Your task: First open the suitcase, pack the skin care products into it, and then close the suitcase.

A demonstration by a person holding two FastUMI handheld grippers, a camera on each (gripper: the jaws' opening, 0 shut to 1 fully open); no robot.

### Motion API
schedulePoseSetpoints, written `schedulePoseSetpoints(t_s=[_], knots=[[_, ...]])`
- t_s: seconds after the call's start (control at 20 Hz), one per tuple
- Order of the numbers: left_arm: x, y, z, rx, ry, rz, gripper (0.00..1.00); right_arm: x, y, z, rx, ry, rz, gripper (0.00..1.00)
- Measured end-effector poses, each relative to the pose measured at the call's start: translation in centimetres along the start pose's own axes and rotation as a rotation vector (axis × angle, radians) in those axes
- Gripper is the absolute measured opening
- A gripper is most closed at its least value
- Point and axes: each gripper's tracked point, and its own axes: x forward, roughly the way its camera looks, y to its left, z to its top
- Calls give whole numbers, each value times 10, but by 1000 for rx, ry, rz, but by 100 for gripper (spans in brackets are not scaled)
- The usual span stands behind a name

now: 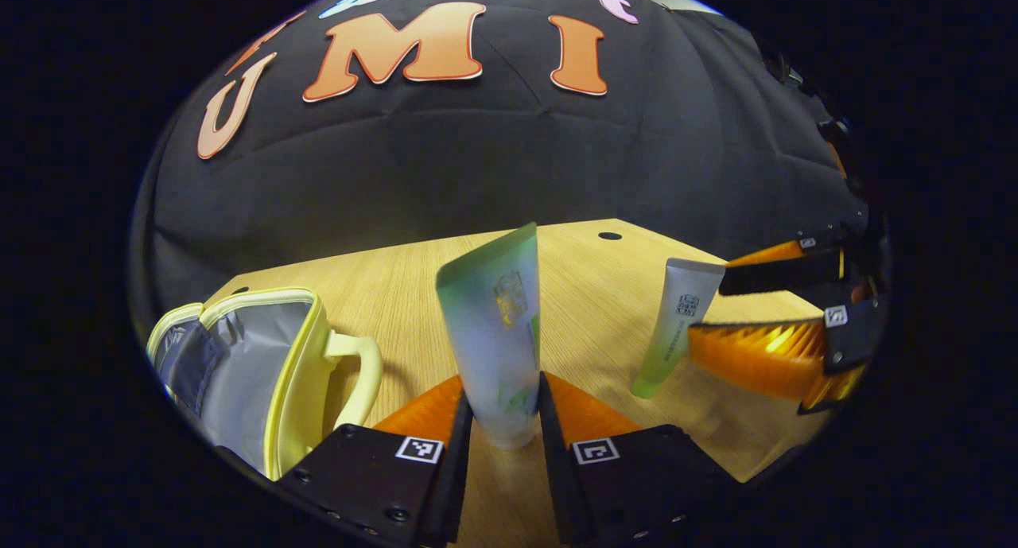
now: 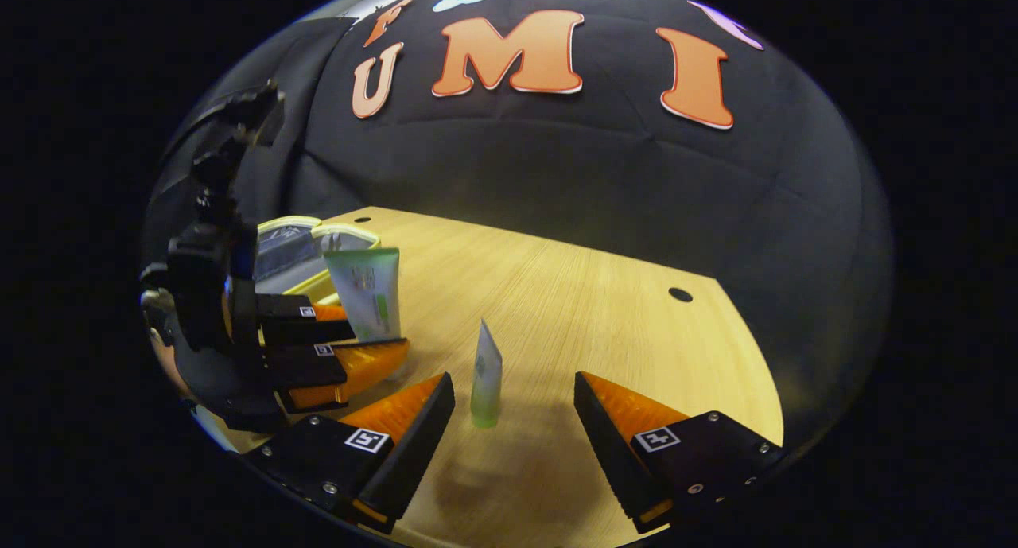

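In the left gripper view my left gripper [image 1: 505, 411] is shut on the lower end of a big green-and-white tube [image 1: 493, 325], which stands up cap down. The yellow suitcase [image 1: 270, 365] lies open on the left, its grey lining showing. A smaller tube [image 1: 678, 325] stands cap down to the right, at the tips of my right gripper [image 1: 708, 313]. In the right gripper view my right gripper [image 2: 510, 385] is open, and the small tube [image 2: 486, 373] stands between its fingers, touched by neither. The left gripper [image 2: 378, 329] holds the big tube [image 2: 366, 289] in front of the suitcase [image 2: 290, 242].
Everything rests on a light wooden table [image 1: 588, 293] with a cable hole [image 1: 610, 235] near its far edge. The same table [image 2: 573, 309] and hole [image 2: 680, 294] appear in the right gripper view. Black cloth walls close in behind.
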Motion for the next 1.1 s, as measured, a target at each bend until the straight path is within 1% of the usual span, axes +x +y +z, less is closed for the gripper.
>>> schedulePoseSetpoints(t_s=[0.05, 0.15, 0.25, 0.3, 0.35, 0.4, 0.45, 0.5, 0.55, 0.6, 0.65, 0.7, 0.8, 1.1], knots=[[-2, 0, 1, 8, 9, 6, 44, 3, 2, -5, 5, 11, 11, 96], [-9, -1, 9, -6, 3, 15, 45, 10, 7, -11, 7, 25, 32, 95], [-19, 3, 25, -9, -14, 30, 44, 17, 10, -15, 14, 39, 49, 89], [-25, 5, 34, -9, -23, 40, 44, 20, 12, -16, 18, 44, 58, 83], [-30, 7, 41, -13, -33, 48, 44, 23, 13, -18, 20, 47, 62, 80], [-36, 11, 48, -16, -40, 60, 44, 25, 17, -19, 22, 48, 76, 71], [-42, 16, 54, -16, -46, 71, 45, 27, 19, -20, 20, 47, 77, 68], [-49, 22, 60, -15, -48, 89, 45, 30, 22, -22, 14, 54, 87, 58], [-55, 28, 63, -12, -51, 102, 45, 33, 21, -26, 7, 64, 79, 54], [-61, 35, 67, -12, -51, 119, 44, 33, 20, -25, 14, 64, 70, 40], [-69, 42, 71, -12, -52, 135, 44, 37, 24, -23, 31, 65, 84, 34], [-77, 50, 75, -10, -53, 152, 44, 32, 26, -23, 38, 78, 87, 32], [-94, 66, 87, -13, -64, 183, 44, 24, 32, -10, 57, 71, 97, 31], [-144, 117, 117, -56, -96, 287, 44, -11, 49, 49, 45, -5, 119, 31]])
